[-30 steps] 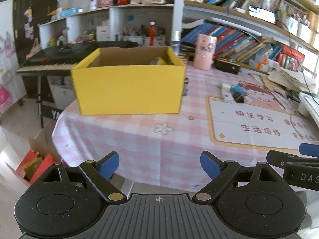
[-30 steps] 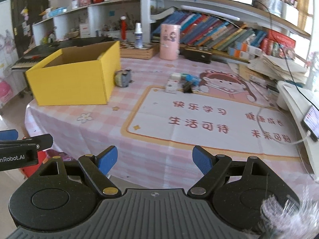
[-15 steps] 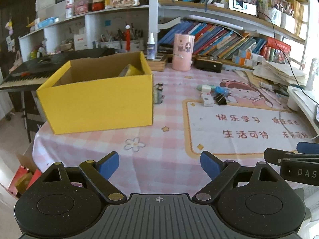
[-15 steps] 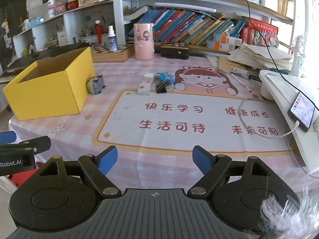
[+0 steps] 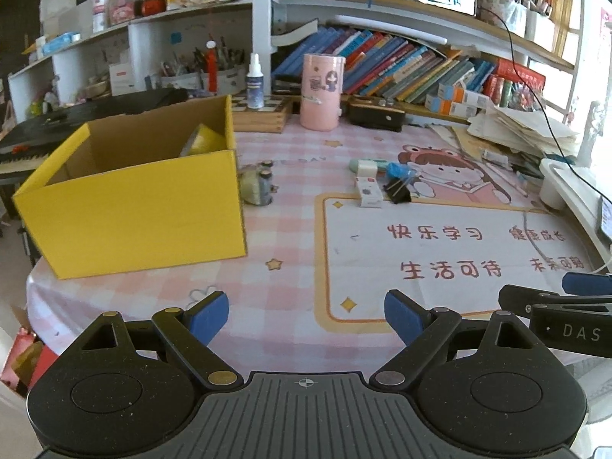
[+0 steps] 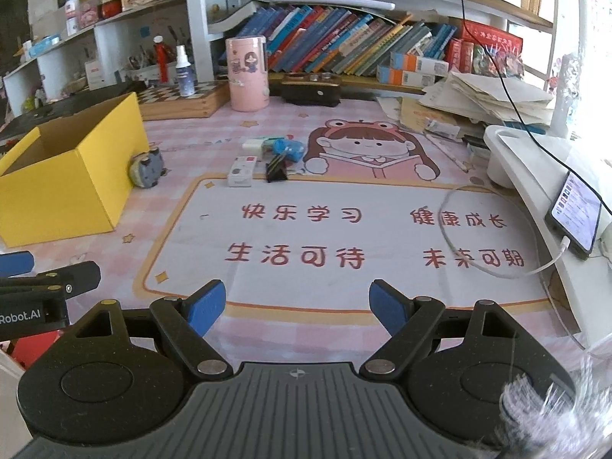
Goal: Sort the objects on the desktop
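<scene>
Desktop objects lie well beyond both claws. Nearest, the left gripper [image 5: 306, 315] and right gripper [image 6: 296, 306] hover over the table's near edge, blue pads wide apart, nothing between them. Farther on, a printed desk mat [image 6: 344, 237] covers the pink checked cloth. At its far edge sit a small white box [image 6: 240, 171], a black binder clip [image 6: 276, 168] and a blue item [image 6: 286, 148]. Left stands the yellow box [image 5: 134, 206], a small grey toy [image 6: 147, 166] beside it.
</scene>
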`<state>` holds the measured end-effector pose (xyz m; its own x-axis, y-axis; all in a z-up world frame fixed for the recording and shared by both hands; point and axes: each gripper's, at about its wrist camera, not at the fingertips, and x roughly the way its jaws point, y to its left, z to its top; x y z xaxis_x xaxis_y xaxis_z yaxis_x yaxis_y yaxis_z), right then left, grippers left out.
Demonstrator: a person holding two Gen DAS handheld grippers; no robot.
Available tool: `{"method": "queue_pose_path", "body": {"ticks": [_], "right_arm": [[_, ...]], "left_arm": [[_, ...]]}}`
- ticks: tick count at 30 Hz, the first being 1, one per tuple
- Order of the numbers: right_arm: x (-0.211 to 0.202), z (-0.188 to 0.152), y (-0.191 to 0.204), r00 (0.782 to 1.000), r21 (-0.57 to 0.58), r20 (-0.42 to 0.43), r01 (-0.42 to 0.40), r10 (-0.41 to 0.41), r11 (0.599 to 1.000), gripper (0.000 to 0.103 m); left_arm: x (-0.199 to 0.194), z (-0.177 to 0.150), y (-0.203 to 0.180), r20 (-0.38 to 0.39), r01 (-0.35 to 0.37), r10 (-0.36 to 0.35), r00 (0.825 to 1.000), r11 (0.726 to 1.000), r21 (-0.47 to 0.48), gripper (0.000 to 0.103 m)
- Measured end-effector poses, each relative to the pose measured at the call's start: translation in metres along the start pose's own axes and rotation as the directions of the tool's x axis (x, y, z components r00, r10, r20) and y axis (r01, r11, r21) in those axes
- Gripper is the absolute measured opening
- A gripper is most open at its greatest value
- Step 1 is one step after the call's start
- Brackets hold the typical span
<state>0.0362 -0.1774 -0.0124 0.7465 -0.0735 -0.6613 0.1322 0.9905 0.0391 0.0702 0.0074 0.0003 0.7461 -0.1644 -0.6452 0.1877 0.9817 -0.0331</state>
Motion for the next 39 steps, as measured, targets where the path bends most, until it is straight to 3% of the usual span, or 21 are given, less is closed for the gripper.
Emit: {"method": "queue_pose_path", "body": {"ticks": [20, 39], "right_arm": [[0.044, 0.035, -0.050, 0.998, 0.013, -0.034, 0.047, -0.047, 0.999, 0.082], [0.094, 0.084, -0.095, 0.999, -0.023, -0.026, -0.033, 0.032, 0.999, 0.082]], "left_arm": [[0.059, 0.035, -0.046, -0.034, 0.050, -0.050, 0.998, 0.999, -0.004, 0.091], [0.098, 0.072, -0.083, -0.024, -0.025, 0.024, 0.999, 0.999, -0.048, 0.090]]}}
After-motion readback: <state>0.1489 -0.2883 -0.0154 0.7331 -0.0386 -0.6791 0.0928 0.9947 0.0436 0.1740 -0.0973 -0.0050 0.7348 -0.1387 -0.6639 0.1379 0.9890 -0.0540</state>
